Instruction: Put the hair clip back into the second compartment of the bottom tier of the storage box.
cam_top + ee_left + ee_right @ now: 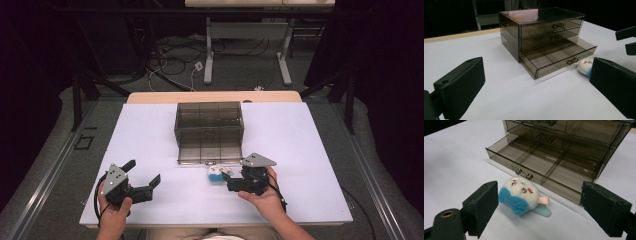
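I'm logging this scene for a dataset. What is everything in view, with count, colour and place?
Smoky translucent plastic three-drawer organiser: one, brown-grey, centre of the table, bottom drawer pulled open.
Small plush toy with a white face and blue body: one, on the table just in front of the open drawer, between the right tongs' jaws.
White table top: one, with a wooden edge at the far side.
Grey desk frame: one, on the floor beyond the table, among cables.
Left tongs: black, open, near left of the table, in the left hand.
Right tongs: black, open around the toy, in the right hand.
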The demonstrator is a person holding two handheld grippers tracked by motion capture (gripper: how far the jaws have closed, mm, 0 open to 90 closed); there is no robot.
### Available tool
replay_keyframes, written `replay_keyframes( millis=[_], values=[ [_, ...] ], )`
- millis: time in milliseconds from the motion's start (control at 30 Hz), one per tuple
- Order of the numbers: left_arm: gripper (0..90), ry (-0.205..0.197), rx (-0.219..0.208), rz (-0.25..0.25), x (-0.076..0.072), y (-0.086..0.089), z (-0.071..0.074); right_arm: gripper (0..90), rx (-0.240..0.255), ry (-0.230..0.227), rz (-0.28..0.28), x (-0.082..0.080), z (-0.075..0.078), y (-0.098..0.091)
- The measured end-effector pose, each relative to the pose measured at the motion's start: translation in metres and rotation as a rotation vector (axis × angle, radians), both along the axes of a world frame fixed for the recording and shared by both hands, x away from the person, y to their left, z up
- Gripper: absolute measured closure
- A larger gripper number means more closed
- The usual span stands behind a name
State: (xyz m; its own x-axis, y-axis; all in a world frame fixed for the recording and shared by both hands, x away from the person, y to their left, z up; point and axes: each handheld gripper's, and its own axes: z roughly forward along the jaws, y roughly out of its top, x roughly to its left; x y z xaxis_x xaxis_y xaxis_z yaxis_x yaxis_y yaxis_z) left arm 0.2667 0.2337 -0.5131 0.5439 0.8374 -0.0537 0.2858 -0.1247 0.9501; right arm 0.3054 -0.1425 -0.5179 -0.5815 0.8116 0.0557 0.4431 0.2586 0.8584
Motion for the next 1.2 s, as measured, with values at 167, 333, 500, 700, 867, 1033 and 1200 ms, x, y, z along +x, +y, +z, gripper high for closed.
replay_keyframes(
  millis=[167, 333, 500, 700, 867, 1033, 1200],
  values=[
    [0.3, -0.002, 0.007, -0.002, 0.000, 0.000, 0.000, 14.6, 0.006, 0.010, 0.003, 0.003, -0.003, 0.005],
    [0.3, 0.000, 0.012, -0.002, 0.000, 0.000, 0.000, 14.6, -0.002, 0.023, 0.005, 0.005, -0.005, 0.011],
    [0.3, 0.004, 0.006, -0.002, 0.001, -0.001, -0.001, 14.7, -0.016, 0.042, 0.009, 0.007, -0.008, 0.017],
    [0.3, 0.005, 0.007, -0.004, 0.001, 0.000, -0.001, 14.9, -0.014, 0.031, 0.010, 0.009, -0.013, 0.026],
    [0.3, 0.004, 0.007, -0.005, 0.001, 0.000, -0.001, 14.9, -0.014, 0.038, 0.013, 0.010, -0.015, 0.030],
    [0.3, 0.003, 0.006, -0.006, 0.001, 0.000, -0.001, 15.3, -0.014, 0.071, 0.011, 0.011, -0.018, 0.034],
    [0.3, 0.005, 0.009, -0.006, 0.001, 0.000, -0.001, 15.0, -0.027, 0.075, 0.011, 0.014, -0.021, 0.037]
  ],
)
